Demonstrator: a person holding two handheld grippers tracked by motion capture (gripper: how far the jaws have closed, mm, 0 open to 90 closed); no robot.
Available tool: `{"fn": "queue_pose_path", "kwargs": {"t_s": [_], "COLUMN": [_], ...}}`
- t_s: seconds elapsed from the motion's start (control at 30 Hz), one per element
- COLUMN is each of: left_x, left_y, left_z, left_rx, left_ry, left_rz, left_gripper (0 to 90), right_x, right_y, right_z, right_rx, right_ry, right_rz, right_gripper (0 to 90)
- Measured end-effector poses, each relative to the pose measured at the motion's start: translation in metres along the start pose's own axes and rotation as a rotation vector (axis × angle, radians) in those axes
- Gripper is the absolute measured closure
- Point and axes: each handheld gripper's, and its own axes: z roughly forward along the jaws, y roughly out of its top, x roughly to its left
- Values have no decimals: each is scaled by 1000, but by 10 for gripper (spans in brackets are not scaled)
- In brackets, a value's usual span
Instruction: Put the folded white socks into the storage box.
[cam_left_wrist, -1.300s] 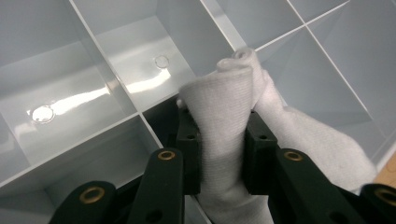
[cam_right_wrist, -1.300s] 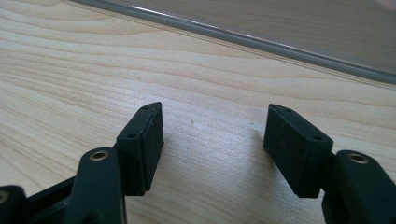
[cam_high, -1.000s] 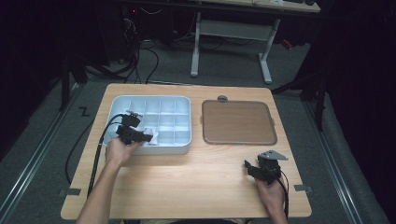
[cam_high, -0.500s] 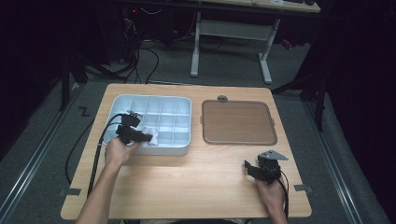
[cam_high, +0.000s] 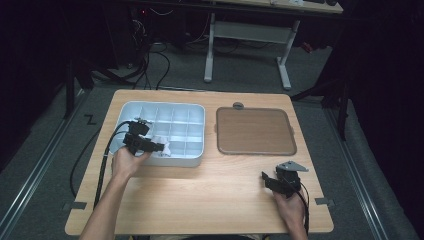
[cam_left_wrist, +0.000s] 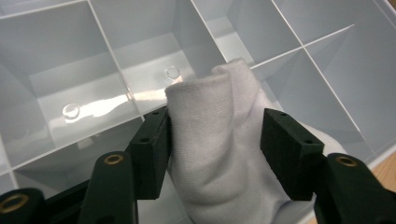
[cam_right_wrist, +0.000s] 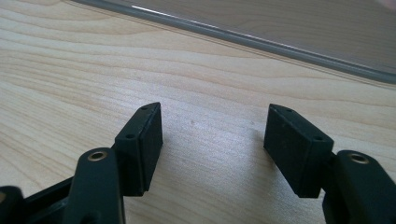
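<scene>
Room: dark floor with loose cables lay round a pale wooden table (cam_high: 200, 200), and a white desk frame stood behind it.
Left gripper (cam_left_wrist: 215, 140): its jaws had just been opening, with the white folded cloth (cam_left_wrist: 224, 154) standing between them; one pad (cam_left_wrist: 152, 149) looked to brush the fold, the other stood just clear, so nothing was clamped.
Cloth's place: it sat in a near compartment of the grey divided organiser tray (cam_high: 180, 112), straight ahead of the left fingertips.
Long axis: the fold ran away from the jaws, rising between the pads, rounded at its far end.
Nearer hand: the left; the right gripper (cam_high: 272, 179) rested well apart on bare wood, jaws spread and empty.
Materials: soft ribbed knit cloth; smooth, glossy plastic tray with thin dividers; matte black rubbery pads; grained wood.
Other thing: the brown flat lid (cam_high: 255, 131) with rounded corners lay beside the tray, nearer the right hand.
Next move, I'd judge: draw straight back without snagging the fold.
</scene>
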Motion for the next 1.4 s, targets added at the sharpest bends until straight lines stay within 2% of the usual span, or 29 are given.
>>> {"fn": "queue_pose_path", "kwargs": {"t_s": [0.1,0.23,0.4,0.57,0.63,0.7,0.9,1.0,1.13,1.2,1.3,1.4], "left_x": [2,4,4,3,-1,-4,-3,-6,-12,-14,-15,-15], "left_y": [0,-3,-4,-1,0,2,6,4,-1,-2,-4,-6], "left_z": [0,3,7,-2,-9,-16,-28,-29,-29,-27,-22,-18], "left_rx": [-5,2,-6,-38,-71,-102,-144,-141,-133,-127,-122,-119], "left_ry": [18,66,73,68,44,43,7,-14,-32,-45,-34,-6], "left_rz": [3,39,40,40,43,53,-5,-9,13,9,7,26], "left_gripper": [395,388,387,391,430,449,552,615,684,719,750,771], "right_x": [0,0,0,0,0,0,0,0,0,0,0,0], "right_y": [0,0,0,0,0,0,0,0,0,0,0,0], "right_z": [0,0,0,0,0,0,0,0,0,0,0,0], "right_rx": [0,0,-1,-1,-1,-1,0,0,0,0,0,0], "right_ry": [0,0,2,2,2,2,2,2,2,2,2,2], "right_rz": [0,0,-3,-2,-2,-2,0,0,-2,-2,-2,-2], "right_gripper": [378,378,377,377,377,376,376,376,376,376,376,376]}}
